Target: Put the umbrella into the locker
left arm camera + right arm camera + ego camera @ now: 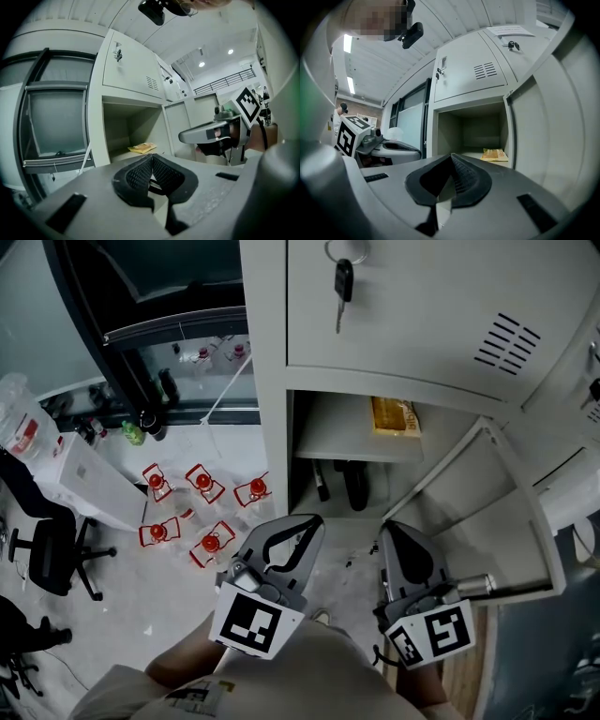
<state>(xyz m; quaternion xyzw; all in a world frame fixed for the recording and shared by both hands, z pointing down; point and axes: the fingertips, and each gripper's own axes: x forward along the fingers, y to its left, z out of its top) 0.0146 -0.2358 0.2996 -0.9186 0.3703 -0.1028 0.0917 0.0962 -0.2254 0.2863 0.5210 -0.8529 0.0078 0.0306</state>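
Note:
The locker (352, 442) stands open in front of me, its door (502, 521) swung out to the right. On its shelf lies a yellow packet (395, 416). Below the shelf, two dark long things (353, 486) stand in the shadow; I cannot tell whether they are the umbrella. My left gripper (316, 519) hangs just in front of the lower opening, jaws shut with nothing between them. My right gripper (387, 526) is beside it, also shut and empty. The pads meet at their tips in the left gripper view (152, 158) and in the right gripper view (451, 158).
A key (343, 282) hangs from the closed locker door above. Several red-framed objects (202, 486) stand on the floor to the left, with a white box (89, 486) and an office chair (52, 557) beyond them. A dark window frame (141, 334) runs along the far left.

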